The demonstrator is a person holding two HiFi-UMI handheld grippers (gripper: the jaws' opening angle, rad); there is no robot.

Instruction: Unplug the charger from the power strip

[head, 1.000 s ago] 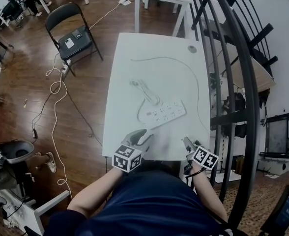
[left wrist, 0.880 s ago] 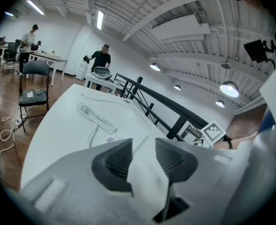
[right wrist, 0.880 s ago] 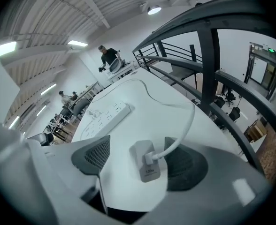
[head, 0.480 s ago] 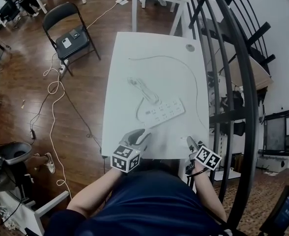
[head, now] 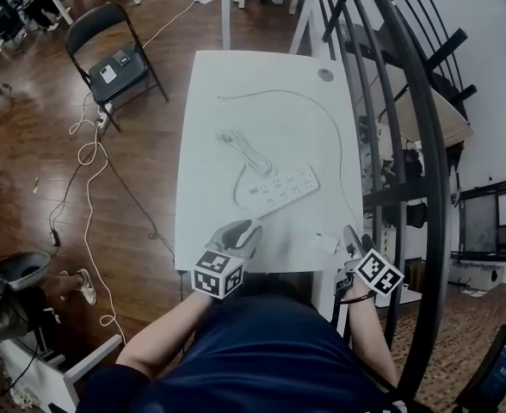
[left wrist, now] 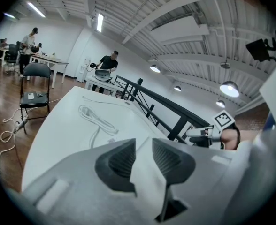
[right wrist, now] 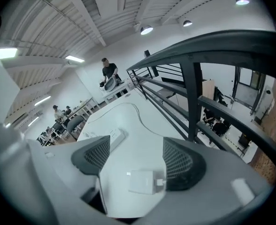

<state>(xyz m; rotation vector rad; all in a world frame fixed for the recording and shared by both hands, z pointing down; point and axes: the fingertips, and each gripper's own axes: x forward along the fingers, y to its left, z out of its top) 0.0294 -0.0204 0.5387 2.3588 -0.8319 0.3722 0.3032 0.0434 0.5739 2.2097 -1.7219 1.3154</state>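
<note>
The white power strip (head: 280,188) lies at an angle in the middle of the white table (head: 210,205); it also shows far off in the right gripper view (right wrist: 111,137). A small white charger (head: 326,243) lies loose on the table near the front right edge, apart from the strip. My right gripper (head: 349,235) hovers just right of it, open; the charger (right wrist: 142,181) lies below and between its pads, untouched. My left gripper (head: 246,229) rests at the front edge, its jaws closing with nothing between them (left wrist: 142,156).
A bundled white cable (head: 243,147) lies behind the strip, and a thin cord (head: 335,136) loops toward the far edge. A black stair railing (head: 391,101) runs close along the table's right side. A folding chair (head: 111,54) and floor cables (head: 85,153) are at the left.
My right gripper has lifted and drawn back to the right, and the charger now lies alone on the table. The left gripper has stayed at the front edge.
</note>
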